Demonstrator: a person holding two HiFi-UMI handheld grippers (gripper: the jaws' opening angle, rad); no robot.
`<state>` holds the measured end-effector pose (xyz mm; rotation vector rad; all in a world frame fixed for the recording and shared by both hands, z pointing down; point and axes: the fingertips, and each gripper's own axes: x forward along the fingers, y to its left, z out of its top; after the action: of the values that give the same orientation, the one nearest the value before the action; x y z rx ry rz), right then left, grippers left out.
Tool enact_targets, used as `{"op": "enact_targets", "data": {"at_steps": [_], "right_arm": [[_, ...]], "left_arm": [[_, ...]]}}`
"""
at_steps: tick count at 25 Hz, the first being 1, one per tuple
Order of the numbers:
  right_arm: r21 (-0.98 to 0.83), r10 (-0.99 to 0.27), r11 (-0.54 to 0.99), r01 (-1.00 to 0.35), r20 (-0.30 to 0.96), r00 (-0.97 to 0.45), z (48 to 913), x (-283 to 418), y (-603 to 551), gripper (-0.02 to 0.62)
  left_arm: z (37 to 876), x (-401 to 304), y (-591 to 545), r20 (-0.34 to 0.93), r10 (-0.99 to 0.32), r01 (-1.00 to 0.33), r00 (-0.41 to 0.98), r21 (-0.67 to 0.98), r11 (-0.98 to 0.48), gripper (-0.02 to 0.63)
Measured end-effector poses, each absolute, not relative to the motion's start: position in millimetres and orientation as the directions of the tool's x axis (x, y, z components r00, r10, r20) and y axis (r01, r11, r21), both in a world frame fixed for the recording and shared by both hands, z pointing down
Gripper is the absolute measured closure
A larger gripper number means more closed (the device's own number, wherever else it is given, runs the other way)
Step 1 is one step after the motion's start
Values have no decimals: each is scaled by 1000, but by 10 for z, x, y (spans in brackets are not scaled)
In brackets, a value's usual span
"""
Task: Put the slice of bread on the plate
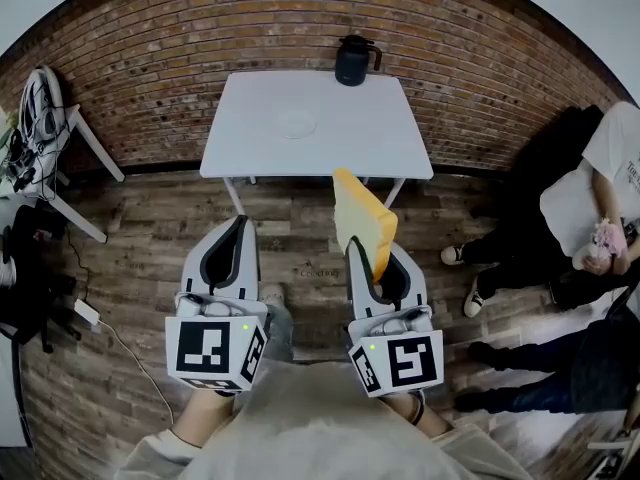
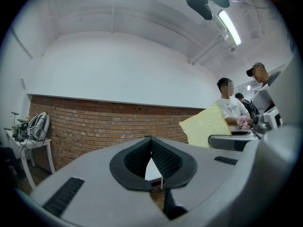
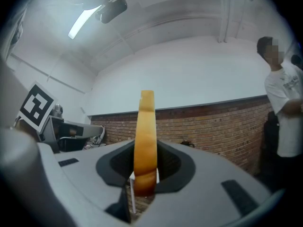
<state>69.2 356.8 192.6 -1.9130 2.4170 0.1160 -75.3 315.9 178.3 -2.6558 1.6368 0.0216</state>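
White square table stands against brick wall; round pale plate lies flat on it, glossy black jug at its far edge. Wood plank floor lies between grippers and table; people sit well off to the right. The right gripper clamps the slice of bread, spongy yellow with a brown crust, upright over the floor and well short of the plate. The left gripper has its ribbed jaws closed on nothing

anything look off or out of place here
Nothing looks spilled or damaged. The bread stands on edge, pinched at its lower end in the right tool, in front of the table. The plate there is bare.
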Motion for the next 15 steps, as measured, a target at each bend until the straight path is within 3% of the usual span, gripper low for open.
{"op": "enact_targets", "data": {"at_steps": [15], "right_arm": [[60, -978, 179, -982, -102, -184, 1861, 588, 1953, 502]], "left_arm": [[1819, -760, 1424, -31, -856, -856, 516, -8, -516, 595]]}}
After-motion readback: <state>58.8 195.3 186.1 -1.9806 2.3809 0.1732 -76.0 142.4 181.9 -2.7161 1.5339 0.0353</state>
